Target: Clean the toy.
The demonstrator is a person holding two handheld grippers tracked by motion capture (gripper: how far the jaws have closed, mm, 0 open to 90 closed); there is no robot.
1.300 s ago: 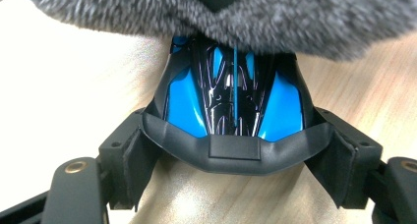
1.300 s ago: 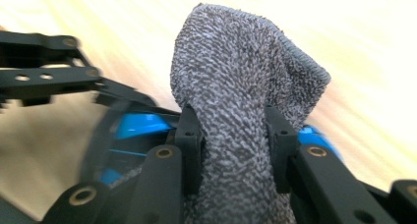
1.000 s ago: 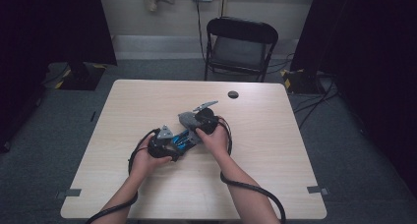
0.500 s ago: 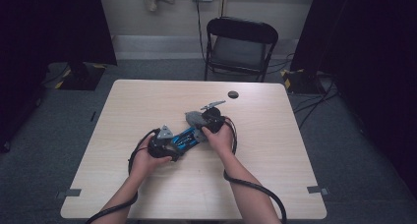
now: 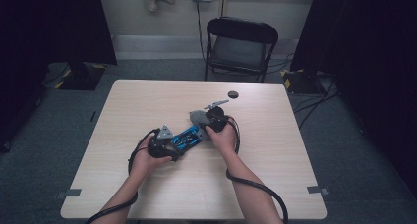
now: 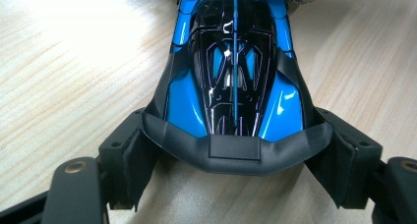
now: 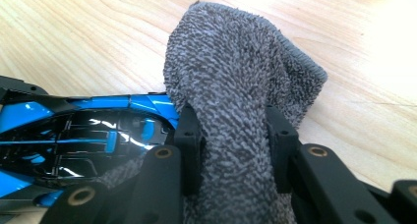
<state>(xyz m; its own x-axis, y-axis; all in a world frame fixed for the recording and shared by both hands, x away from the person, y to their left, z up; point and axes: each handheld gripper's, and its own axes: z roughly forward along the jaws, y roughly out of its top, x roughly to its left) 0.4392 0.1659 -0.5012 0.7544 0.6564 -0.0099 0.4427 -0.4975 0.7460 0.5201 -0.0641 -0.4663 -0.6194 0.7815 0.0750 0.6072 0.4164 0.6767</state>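
A shiny blue and black toy car (image 5: 186,138) lies on the wooden table (image 5: 275,150) between my two hands. My left gripper (image 6: 235,160) is shut on its black end piece, with a pad (image 6: 132,157) pressed on each side of the car (image 6: 235,71). In the high view this left gripper (image 5: 169,143) is at the car's near left end. My right gripper (image 7: 233,150) is shut on a folded grey terry cloth (image 7: 236,86). The cloth rests against the car (image 7: 83,135) at its far end. The right gripper (image 5: 206,123) and the cloth (image 5: 198,118) are at the car's upper right.
A small black round object (image 5: 232,94) lies on the table near its far edge. A black folding chair (image 5: 239,44) stands behind the table. Cables trail from both grippers over the near part of the table.
My right gripper has slid the cloth a little to the right along the car, so more of the blue body shows. The left gripper and the car have stayed put.
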